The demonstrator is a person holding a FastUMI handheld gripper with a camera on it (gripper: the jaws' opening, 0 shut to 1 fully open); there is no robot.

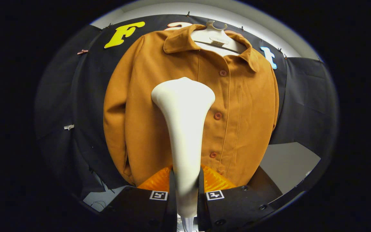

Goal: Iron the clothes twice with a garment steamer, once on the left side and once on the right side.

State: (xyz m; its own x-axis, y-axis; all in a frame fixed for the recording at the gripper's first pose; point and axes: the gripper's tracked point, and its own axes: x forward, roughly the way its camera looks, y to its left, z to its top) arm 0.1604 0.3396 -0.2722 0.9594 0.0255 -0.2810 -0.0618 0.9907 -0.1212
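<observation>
Hung on a white hanger (pixel 213 38) against the far wall: a brown button-front jacket (pixel 140 112), facing front. Nearer, upright before its left panel: white garment steamer (pixel 184 129), long axis vertical, flared head up, pointing at cloth. Clamped by gripper (pixel 186 190) at the handle, fingers pressing both sides.

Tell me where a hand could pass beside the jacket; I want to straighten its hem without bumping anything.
Bare wall cloth borders the jacket beside both sleeves, widest beyond its left sleeve. A pale open patch lies below the right sleeve. It is crowded at the button line: the steamer, clamped by the gripper, stands before the front and covers the hem's middle.
</observation>
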